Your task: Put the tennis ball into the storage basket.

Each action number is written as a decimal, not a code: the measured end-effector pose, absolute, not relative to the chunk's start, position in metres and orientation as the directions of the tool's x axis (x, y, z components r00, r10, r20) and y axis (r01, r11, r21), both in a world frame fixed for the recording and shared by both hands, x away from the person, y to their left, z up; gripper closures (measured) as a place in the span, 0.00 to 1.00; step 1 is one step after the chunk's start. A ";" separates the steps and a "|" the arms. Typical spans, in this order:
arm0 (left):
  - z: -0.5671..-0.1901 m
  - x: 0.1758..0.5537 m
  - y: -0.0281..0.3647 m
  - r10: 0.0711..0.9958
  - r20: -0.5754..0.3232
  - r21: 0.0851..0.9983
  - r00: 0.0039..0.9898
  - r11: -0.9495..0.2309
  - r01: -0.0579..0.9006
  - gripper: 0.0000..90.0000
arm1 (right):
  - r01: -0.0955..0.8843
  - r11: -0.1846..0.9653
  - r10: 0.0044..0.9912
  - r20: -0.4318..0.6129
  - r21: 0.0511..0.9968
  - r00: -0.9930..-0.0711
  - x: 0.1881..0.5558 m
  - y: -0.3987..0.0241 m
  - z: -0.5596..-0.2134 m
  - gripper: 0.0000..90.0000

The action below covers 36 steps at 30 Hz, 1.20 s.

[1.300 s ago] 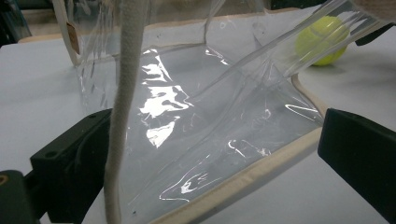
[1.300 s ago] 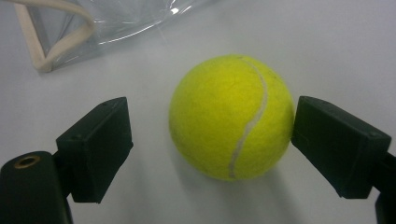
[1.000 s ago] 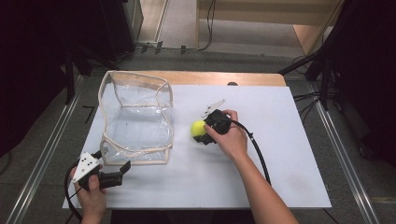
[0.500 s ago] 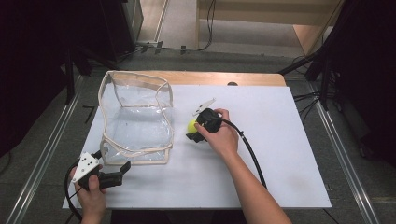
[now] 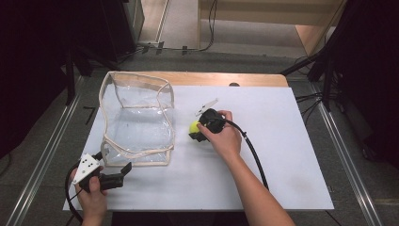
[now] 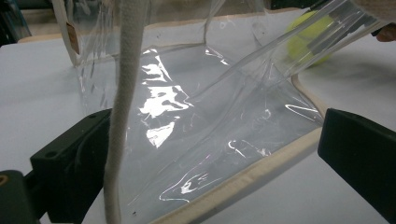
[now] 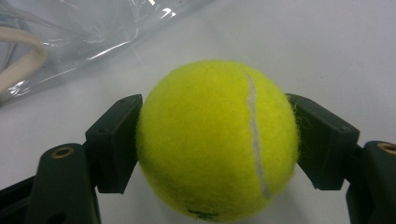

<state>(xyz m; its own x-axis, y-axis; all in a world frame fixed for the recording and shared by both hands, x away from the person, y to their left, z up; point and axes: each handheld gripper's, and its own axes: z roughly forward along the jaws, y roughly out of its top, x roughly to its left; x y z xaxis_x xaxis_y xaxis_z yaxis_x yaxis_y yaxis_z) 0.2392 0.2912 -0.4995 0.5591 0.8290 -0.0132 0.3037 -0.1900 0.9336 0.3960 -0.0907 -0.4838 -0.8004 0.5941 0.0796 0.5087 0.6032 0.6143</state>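
Up close, tennis ball (image 7: 217, 140) seam, jaws clamped

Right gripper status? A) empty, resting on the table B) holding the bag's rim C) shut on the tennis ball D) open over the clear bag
C: the right gripper has a black finger pressed against each side of the yellow tennis ball, just beside the clear bag.

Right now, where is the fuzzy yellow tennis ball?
In the high view, the fuzzy yellow tennis ball sits mid-table between the right gripper's jaws, just right of the clear plastic bag.
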 end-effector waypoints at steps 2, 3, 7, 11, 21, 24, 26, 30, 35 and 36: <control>-0.500 0.239 0.291 0.829 -0.013 0.933 0.559 -0.191 0.305 0.00 | 0.501 0.611 0.582 0.082 0.612 -0.809 0.394 -0.089 -0.482 0.25; -0.499 0.239 0.291 0.829 -0.011 0.933 0.559 -0.192 0.304 0.00 | 0.499 0.616 0.579 0.079 0.609 -0.811 0.393 -0.088 -0.481 0.25; -0.500 0.239 0.291 0.829 -0.013 0.933 0.559 -0.191 0.305 0.00 | 0.490 0.629 0.564 0.080 0.603 -0.822 0.391 -0.087 -0.479 0.25; -0.500 0.240 0.291 0.831 -0.011 0.932 0.557 -0.194 0.308 0.00 | 0.489 0.638 0.558 0.080 0.595 -0.826 0.390 -0.086 -0.477 0.25; -0.500 0.240 0.290 0.832 -0.006 0.930 0.555 -0.199 0.309 0.00 | 0.476 0.648 0.544 0.076 0.594 -0.835 0.388 -0.086 -0.471 0.25; -0.500 0.240 0.290 0.833 -0.007 0.930 0.554 -0.198 0.310 0.00 | 0.468 0.648 0.537 0.075 0.600 -0.840 0.387 -0.085 -0.468 0.25; -0.500 0.240 0.289 0.833 -0.007 0.930 0.553 -0.197 0.310 0.00 | 0.466 0.649 0.535 0.074 0.601 -0.841 0.387 -0.085 -0.467 0.25; -0.500 0.240 0.289 0.834 -0.006 0.929 0.552 -0.200 0.312 0.00 | 0.460 0.648 0.533 0.070 0.607 -0.843 0.387 -0.084 -0.464 0.25; -0.500 0.240 0.289 0.834 -0.004 0.928 0.551 -0.202 0.313 0.00 | 0.455 0.647 0.528 0.071 0.612 -0.846 0.386 -0.082 -0.459 0.25; -0.500 0.240 0.289 0.834 -0.004 0.928 0.551 -0.202 0.313 0.00 | 0.450 0.651 0.524 0.068 0.611 -0.849 0.387 -0.081 -0.458 0.25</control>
<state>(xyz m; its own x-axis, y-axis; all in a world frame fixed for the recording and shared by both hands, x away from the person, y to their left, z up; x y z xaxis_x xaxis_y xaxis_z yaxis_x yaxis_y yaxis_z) 0.2399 0.2892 -0.4996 0.5512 0.8343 -0.0044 0.3133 -0.2021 0.9279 0.3869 -0.0810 -0.4576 -0.8489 0.5242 0.0676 0.4504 0.6506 0.6114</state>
